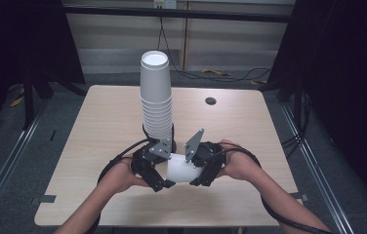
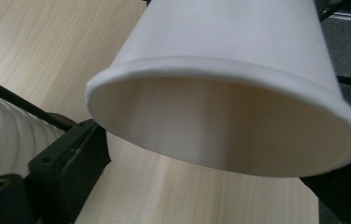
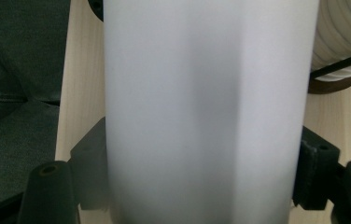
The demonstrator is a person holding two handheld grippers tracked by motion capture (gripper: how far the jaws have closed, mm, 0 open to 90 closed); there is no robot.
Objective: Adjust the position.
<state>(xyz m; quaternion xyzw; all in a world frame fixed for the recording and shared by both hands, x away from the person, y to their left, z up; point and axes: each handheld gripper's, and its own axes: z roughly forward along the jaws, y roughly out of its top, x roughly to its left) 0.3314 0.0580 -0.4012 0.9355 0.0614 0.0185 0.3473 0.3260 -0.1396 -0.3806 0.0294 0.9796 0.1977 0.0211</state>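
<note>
Just in front of the cup stack (image 1: 156,97), my right gripper (image 1: 197,181) clamped the single paper cup (image 1: 181,169); my left gripper (image 1: 166,184) stood wide around its rim, pads off.

This looks like a lab or recording room set up for trials: a bare light-wood table (image 1: 123,122) stands alone on grey carpet between dark curtains (image 1: 20,44), with metal floor rails (image 1: 6,165), loose cables (image 1: 220,74) along the pale panelled wall and tape marks (image 1: 45,199).
</note>
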